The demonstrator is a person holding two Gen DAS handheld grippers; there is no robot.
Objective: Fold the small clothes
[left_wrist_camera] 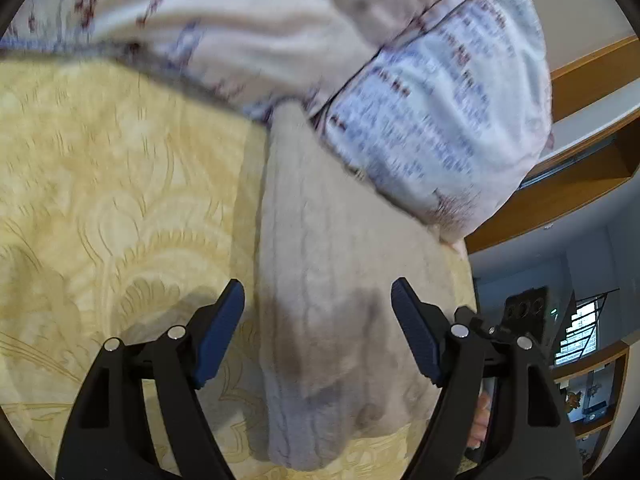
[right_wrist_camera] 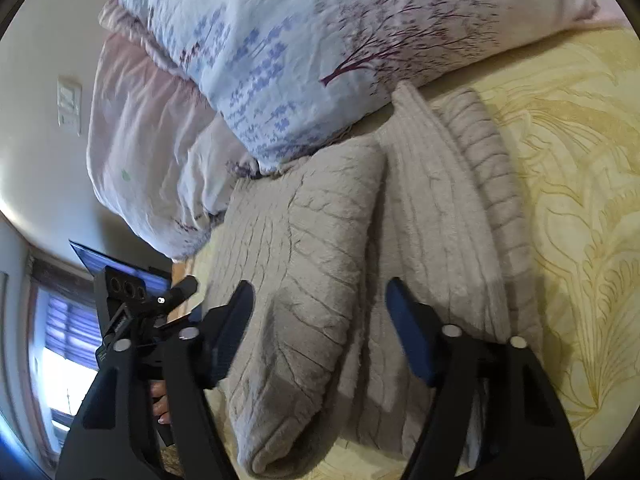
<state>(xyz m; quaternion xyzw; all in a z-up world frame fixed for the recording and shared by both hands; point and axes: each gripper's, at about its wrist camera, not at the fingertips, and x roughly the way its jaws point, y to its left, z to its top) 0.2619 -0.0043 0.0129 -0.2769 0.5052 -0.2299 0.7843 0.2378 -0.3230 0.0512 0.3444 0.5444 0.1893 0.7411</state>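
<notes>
Two grippers hover unclenched over the beige cable-knit sweater (right_wrist_camera: 320,240) lying on the yellow bedspread (right_wrist_camera: 580,200) beside the floral pillow (right_wrist_camera: 320,40): left gripper (left_wrist_camera: 318,312), right gripper (right_wrist_camera: 320,308), nothing pinched. The knit looks soft, thick and limp; folded edges or the ribbed hem seem best to pinch.

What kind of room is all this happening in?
Most likely a bedroom in a home. A beige knitted garment lies on a bed with a yellow patterned bedspread, next to a floral pillow. Wooden shelving stands by the wall.
</notes>
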